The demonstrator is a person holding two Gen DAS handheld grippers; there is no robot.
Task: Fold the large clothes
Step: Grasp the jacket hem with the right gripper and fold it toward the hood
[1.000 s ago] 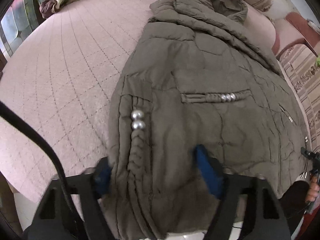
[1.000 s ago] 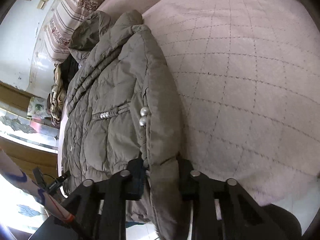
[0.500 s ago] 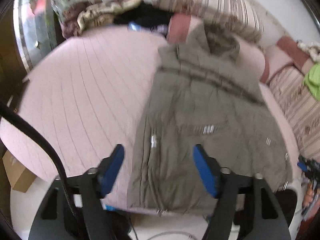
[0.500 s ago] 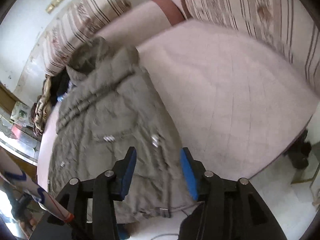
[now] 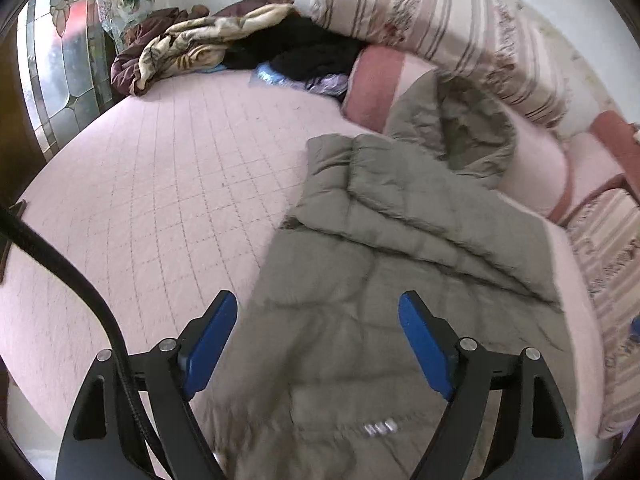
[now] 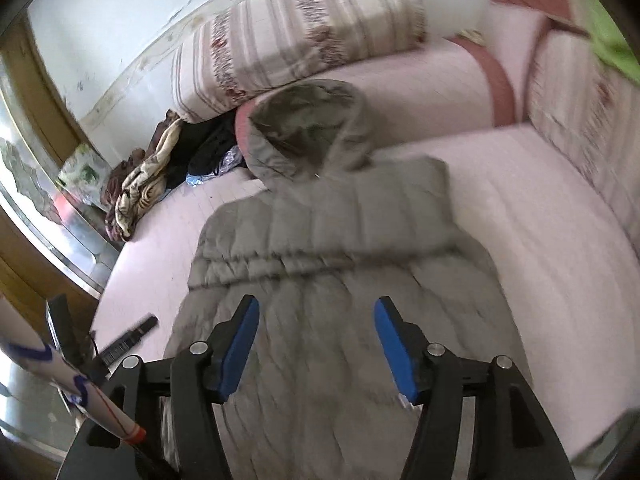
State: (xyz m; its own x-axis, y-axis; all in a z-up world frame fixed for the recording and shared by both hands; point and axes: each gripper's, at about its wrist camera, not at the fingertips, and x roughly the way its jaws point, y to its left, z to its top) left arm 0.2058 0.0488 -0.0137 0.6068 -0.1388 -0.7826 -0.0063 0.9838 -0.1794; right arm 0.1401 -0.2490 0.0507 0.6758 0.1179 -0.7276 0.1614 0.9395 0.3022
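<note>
An olive-grey quilted hooded coat (image 5: 400,280) lies flat on a pink quilted bed (image 5: 160,184), hood toward the pillows. It also shows in the right wrist view (image 6: 340,272). My left gripper (image 5: 316,344) is open and empty, held above the coat's lower part. My right gripper (image 6: 316,344) is open and empty, also held above the coat's lower half. Small silver beads (image 5: 378,428) show on the coat near its hem.
Striped bolsters (image 5: 440,24) and pink cushions (image 5: 372,84) line the bed's far side. A pile of blankets and dark clothes (image 5: 208,48) sits at the far left corner. A glass door (image 5: 52,80) stands to the left. The other gripper's dark parts (image 6: 124,340) show at left.
Both grippers let go of the coat's hem, opened wide and pulled back and up. The coat now lies flat on the bed.
</note>
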